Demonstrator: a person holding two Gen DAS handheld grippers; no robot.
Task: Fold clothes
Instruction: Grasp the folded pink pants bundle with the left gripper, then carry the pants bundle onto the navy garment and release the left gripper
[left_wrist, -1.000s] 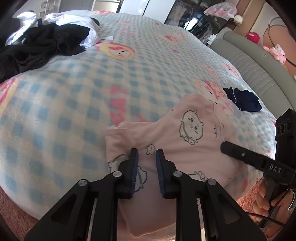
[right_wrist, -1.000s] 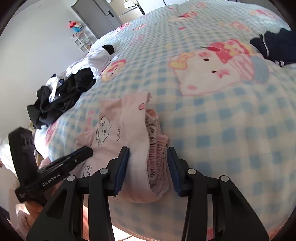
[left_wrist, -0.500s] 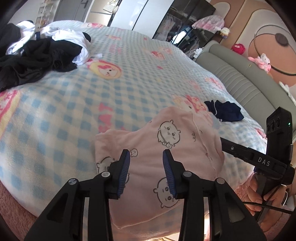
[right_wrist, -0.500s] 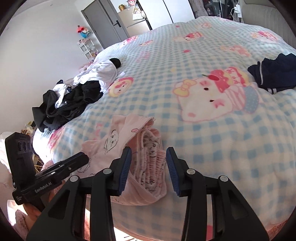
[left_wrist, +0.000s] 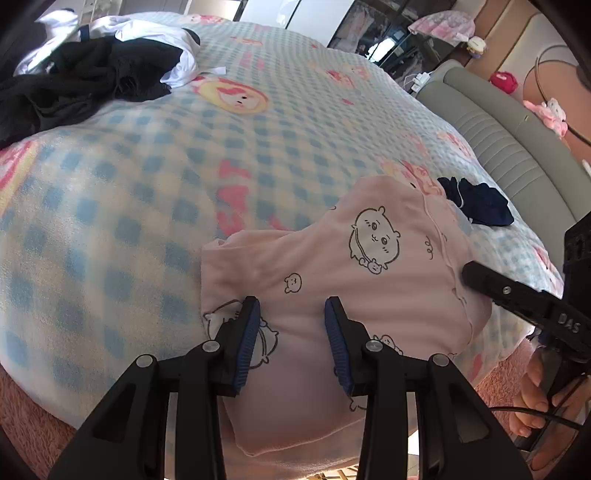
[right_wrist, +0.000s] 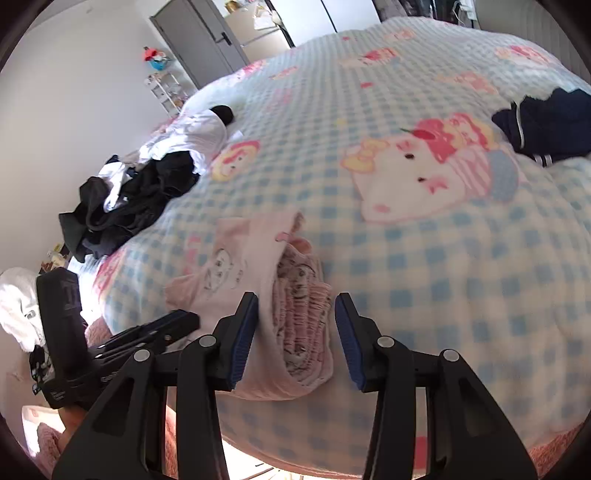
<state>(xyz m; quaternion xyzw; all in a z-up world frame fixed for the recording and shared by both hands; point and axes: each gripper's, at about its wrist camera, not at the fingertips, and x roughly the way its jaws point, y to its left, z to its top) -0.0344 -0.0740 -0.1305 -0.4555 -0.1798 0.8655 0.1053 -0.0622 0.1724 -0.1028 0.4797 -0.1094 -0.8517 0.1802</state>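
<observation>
left gripper (left_wrist: 291, 332): open, nothing pinched | right gripper (right_wrist: 295, 332): jaws opening, thick edge between them, not squeezed | pink clothes (left_wrist: 369, 280): folded, laid under both on the bed (left_wrist: 147, 184) | risk: fold could be dragged open if a finger is snagged when lifted

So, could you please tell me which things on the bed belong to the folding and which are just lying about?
In the job:
- pink garment, folded
- left gripper, open over it
- right gripper, jaws opening around its edge

Lying about:
- navy garment
- black and white clothes pile
- checked blanket
</observation>
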